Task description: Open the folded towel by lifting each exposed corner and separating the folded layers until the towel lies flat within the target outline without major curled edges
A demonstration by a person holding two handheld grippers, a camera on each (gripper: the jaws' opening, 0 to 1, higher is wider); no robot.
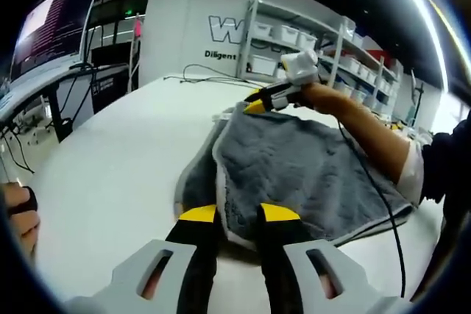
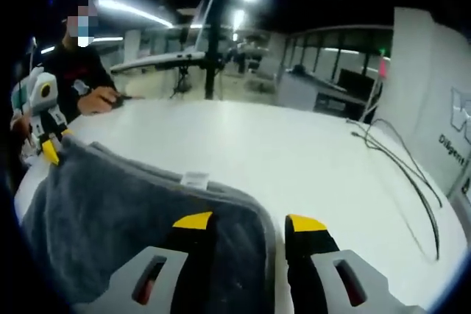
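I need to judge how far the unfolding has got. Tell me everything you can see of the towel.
The towel is grey, plush-looking, with a pale stitched border and a small white tag at one edge. It lies on the white table, still layered. The left gripper meets its near edge; the right gripper is at its far corner.

Upper centre of the left gripper view: white wall panel (image 1: 193,27) bears a large logo starting "W", cut off by shelving, and "Diligent" beneath. Right edge of the right gripper view: "Dilig" legible on the same panel (image 2: 441,71).
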